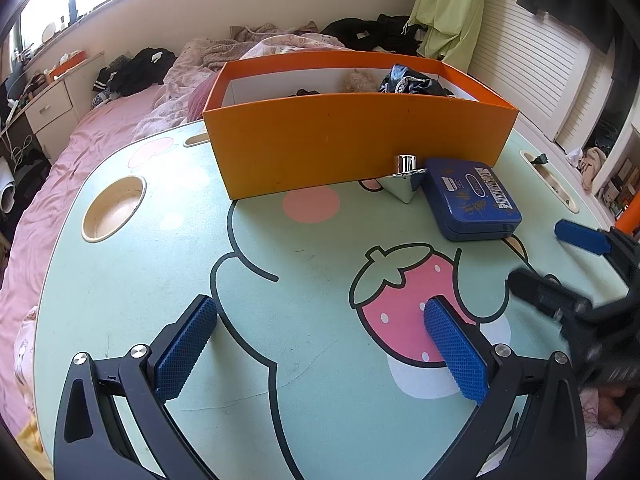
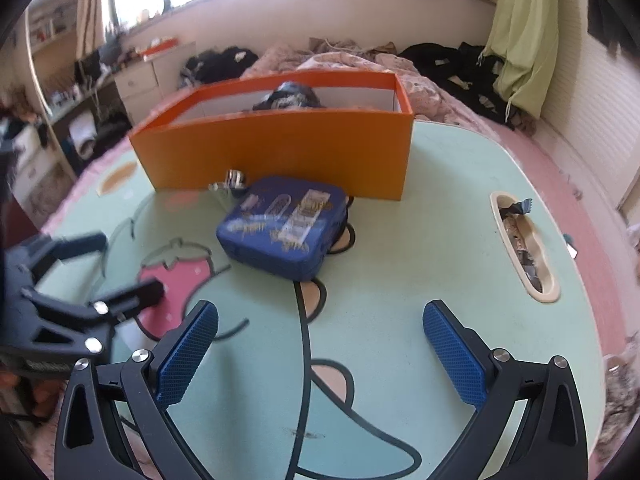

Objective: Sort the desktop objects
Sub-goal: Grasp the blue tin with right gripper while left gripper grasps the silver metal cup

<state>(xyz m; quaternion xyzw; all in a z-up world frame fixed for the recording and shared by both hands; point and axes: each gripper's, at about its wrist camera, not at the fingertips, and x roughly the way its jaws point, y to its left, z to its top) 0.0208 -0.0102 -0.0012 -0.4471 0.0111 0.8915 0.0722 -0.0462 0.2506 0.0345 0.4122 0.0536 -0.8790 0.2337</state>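
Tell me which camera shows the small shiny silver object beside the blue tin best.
The left wrist view: the shiny silver cone-shaped object is sharp there, standing between the orange cardboard box and flat blue tin. In the right wrist view it is blurred and partly hidden by the tin.

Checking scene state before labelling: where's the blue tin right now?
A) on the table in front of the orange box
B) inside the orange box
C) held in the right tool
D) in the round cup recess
A: the blue tin lies flat on the table just in front of the orange box, beside the small shiny metal object; both tools are open and empty.
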